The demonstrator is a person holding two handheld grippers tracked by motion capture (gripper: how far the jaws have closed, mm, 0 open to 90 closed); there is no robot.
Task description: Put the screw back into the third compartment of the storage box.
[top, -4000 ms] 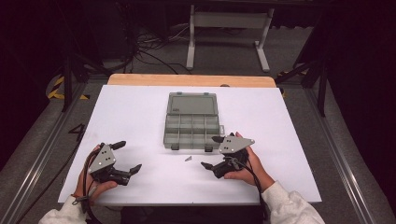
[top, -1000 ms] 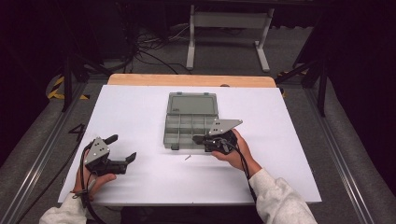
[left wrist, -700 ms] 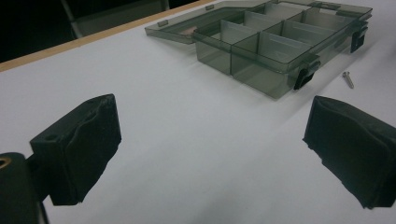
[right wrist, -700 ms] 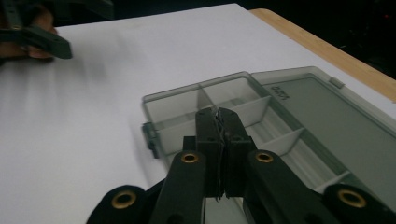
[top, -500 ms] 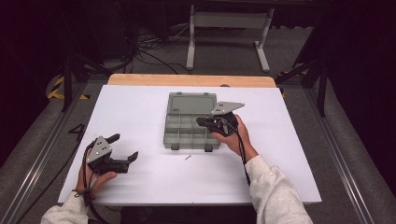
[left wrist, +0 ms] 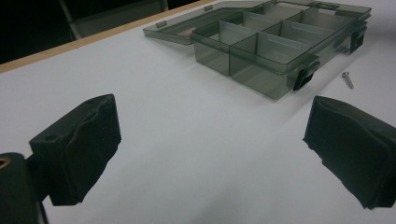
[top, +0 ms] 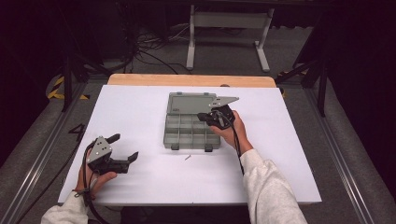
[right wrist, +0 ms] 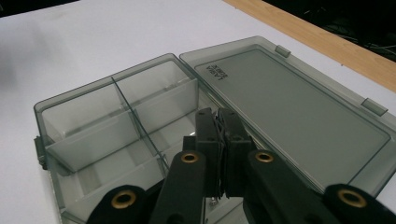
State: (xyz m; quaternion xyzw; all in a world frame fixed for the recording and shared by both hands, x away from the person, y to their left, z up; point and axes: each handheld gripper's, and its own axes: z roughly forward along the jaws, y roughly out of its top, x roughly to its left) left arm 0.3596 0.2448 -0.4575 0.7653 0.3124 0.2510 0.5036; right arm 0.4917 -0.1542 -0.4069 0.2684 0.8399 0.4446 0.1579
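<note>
Right gripper (top: 208, 116) pressed shut, poised over organizer box (top: 187, 133); left gripper (top: 125, 148) gaping wide, well left of box.

White table (top: 140, 107) lies open around the organizer box (top: 187, 133) and lone screw (top: 188, 157).

We see a smoky grey, see-through organizer box (top: 189, 130) lying open near the middle of the white counter (top: 140, 112). Its flat lid (top: 191, 103) is folded back and rests level on the counter beyond the tray, hinged along the far edge. Thin dividers split the tray into small compartments, and the ones we can see into look empty. Two dark latches (left wrist: 306, 77) sit on the near wall. A single small screw (top: 187, 157) lies loose on the counter just in front of the box, apart from it.
</note>
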